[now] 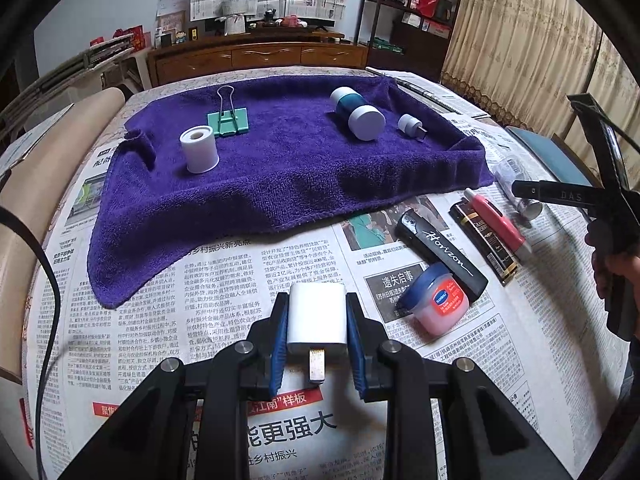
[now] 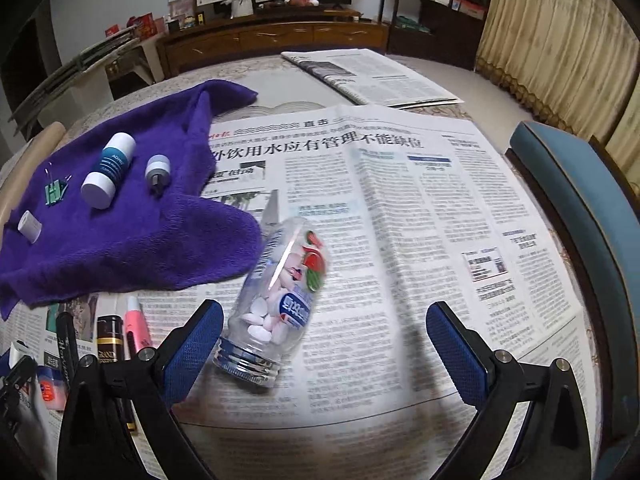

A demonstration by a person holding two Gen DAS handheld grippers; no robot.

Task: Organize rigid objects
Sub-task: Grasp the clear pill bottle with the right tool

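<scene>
Clear bottle (image 2: 276, 300): blurred, its label print unreadable; far end smears into the newspaper (image 2: 380, 208).
Small vial (image 1: 529, 207): half covered by the right gripper (image 1: 532, 191), which is cut by the right edge, so its jaw state can't be told.
White charger (image 1: 317, 318): sides hidden behind the blue pads (image 1: 353, 330).
Pink jar (image 2: 51, 390): only a sliver shows behind the black finger arm.
Binder clip (image 2: 56, 191): too small to make out its handles clearly.

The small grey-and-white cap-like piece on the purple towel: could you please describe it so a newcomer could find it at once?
Start at the purple towel spread over the newspaper. Near its right edge lies a teal bottle with white ends. The small grey-and-white piece lies just right of that bottle, much smaller than it, with a short stub sticking out of one end.
</scene>
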